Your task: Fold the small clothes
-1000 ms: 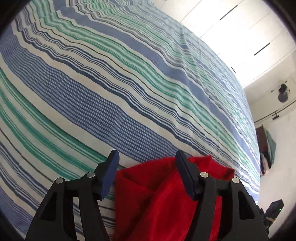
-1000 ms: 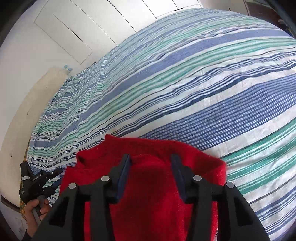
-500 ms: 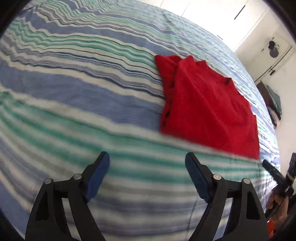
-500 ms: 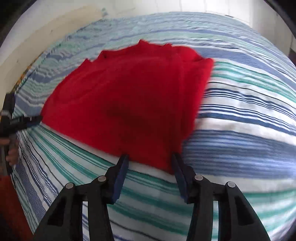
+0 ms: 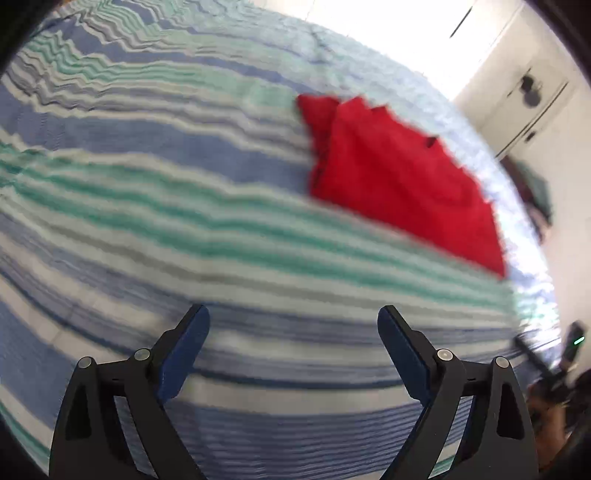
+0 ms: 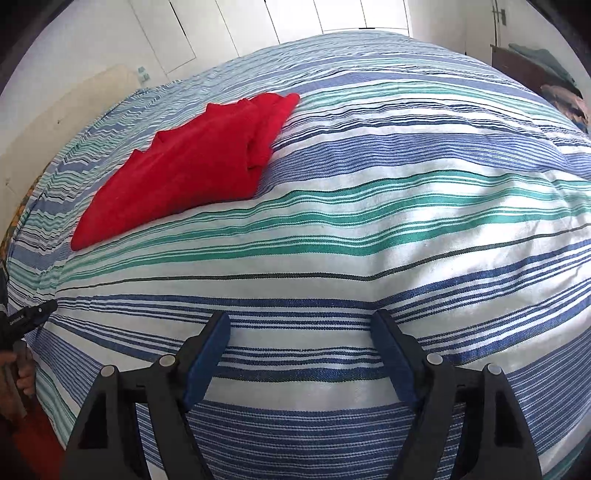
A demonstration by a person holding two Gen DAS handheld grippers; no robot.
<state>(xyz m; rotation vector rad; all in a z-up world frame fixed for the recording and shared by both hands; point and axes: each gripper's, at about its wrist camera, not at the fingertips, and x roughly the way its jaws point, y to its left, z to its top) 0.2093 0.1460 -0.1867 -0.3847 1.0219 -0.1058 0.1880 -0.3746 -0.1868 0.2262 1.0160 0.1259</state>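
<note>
One folded red garment (image 6: pixel 184 170) on striped bedspread (image 6: pixel 369 229)

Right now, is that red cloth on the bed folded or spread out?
Folded. The red cloth lies as a compact stack on the striped bedspread, with layered edges showing along its right side; neither claw touches it.

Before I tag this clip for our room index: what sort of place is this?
Most likely a bedroom. A striped bedspread fills both views, a folded red garment lies on it, and white cupboard doors line the far wall.
</note>
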